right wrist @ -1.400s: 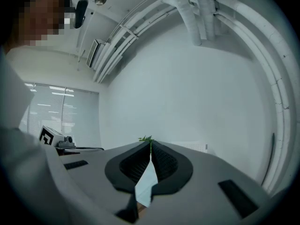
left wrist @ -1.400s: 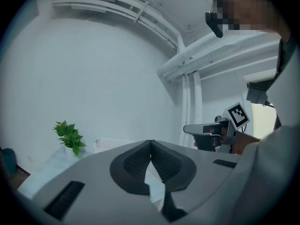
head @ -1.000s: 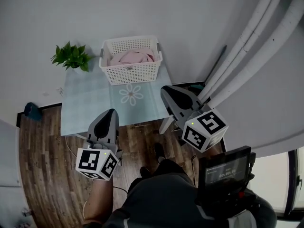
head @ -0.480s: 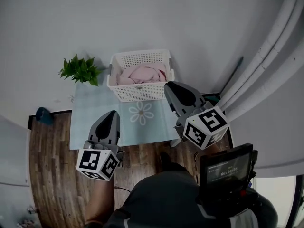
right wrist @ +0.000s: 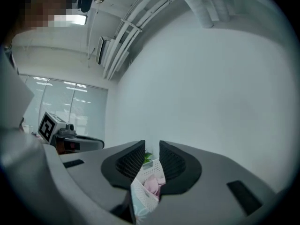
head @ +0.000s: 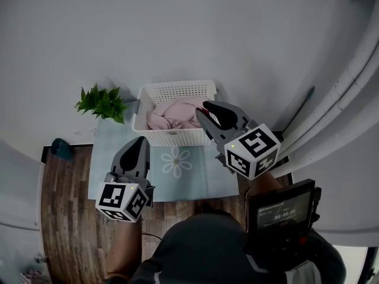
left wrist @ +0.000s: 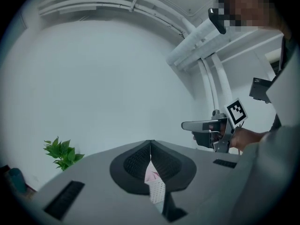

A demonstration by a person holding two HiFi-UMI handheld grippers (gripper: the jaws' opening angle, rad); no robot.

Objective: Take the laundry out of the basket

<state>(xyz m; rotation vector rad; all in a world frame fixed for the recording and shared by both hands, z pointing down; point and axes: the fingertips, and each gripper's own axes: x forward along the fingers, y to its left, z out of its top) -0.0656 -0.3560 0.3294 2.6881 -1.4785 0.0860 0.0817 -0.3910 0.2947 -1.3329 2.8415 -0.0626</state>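
Both hands hold their tongs level, pointing at the wall [head: 177, 28]. The left gripper [head: 141, 139] is over the near part of the pale blue table [head: 112, 158]. The right gripper [head: 202, 110] is further forward, its tips over the near right corner of the white basket [head: 177, 86]. The pink laundry [head: 172, 116] lies in the basket, just ahead and left of the right tips. A plant [head: 102, 101] stands ahead and left of the left gripper, with wood floor [head: 65, 218] below. Left jaws are together, holding nothing. Right jaws have just been opening to a narrow gap, with nothing between them.
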